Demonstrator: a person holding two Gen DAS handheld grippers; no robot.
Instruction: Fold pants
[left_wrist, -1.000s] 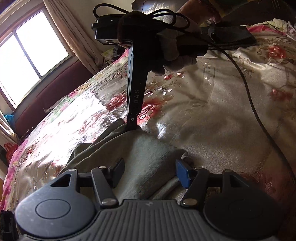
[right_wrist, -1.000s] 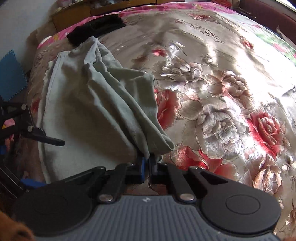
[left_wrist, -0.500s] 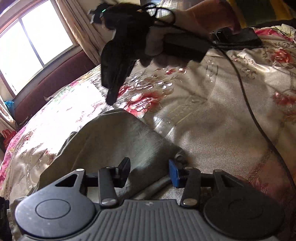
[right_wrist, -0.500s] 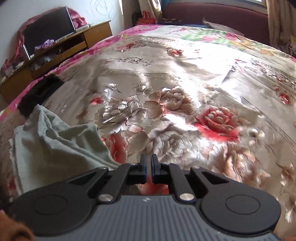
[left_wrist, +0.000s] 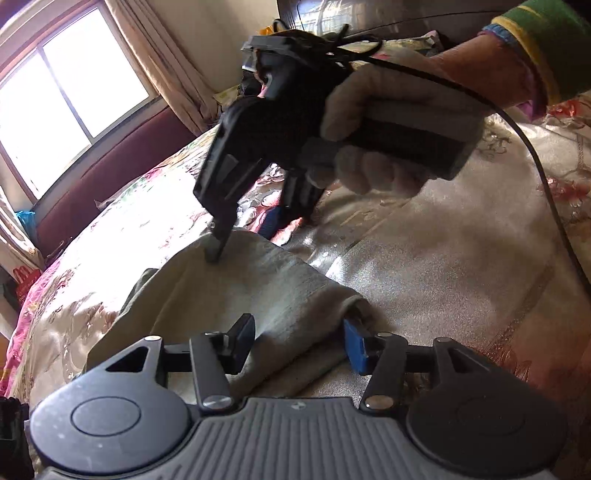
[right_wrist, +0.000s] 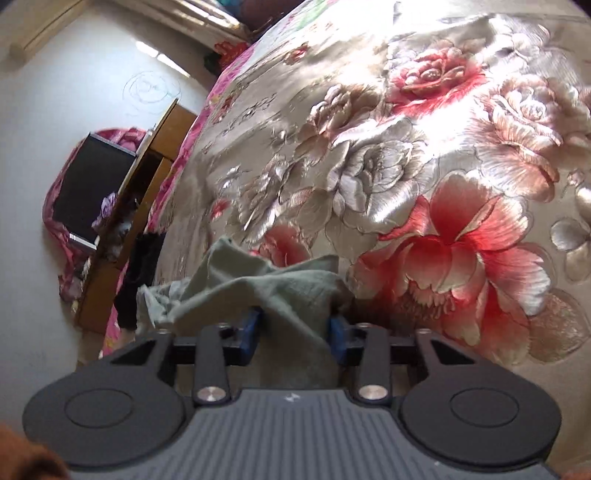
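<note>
The grey-green pants (left_wrist: 236, 295) lie folded on the flowered bedspread (left_wrist: 443, 266). My left gripper (left_wrist: 299, 341) is open, with a fold of the pants lying between its fingers. My right gripper (right_wrist: 295, 330) is open too, its blue pads on either side of a bunched ridge of the pants (right_wrist: 280, 291). In the left wrist view the right gripper (left_wrist: 243, 243), held by a gloved hand (left_wrist: 373, 122), points down onto the far edge of the pants.
A window (left_wrist: 66, 107) and a dark red bed frame (left_wrist: 110, 166) lie beyond the bed. A wooden cabinet (right_wrist: 147, 173) with a black screen (right_wrist: 88, 184) stands past the bed's edge. A black cable (left_wrist: 535, 166) hangs over the bedspread.
The right gripper was shut and lifted away from the pants, then came back down and opened over their far edge. The left gripper stayed open on the near fold.
</note>
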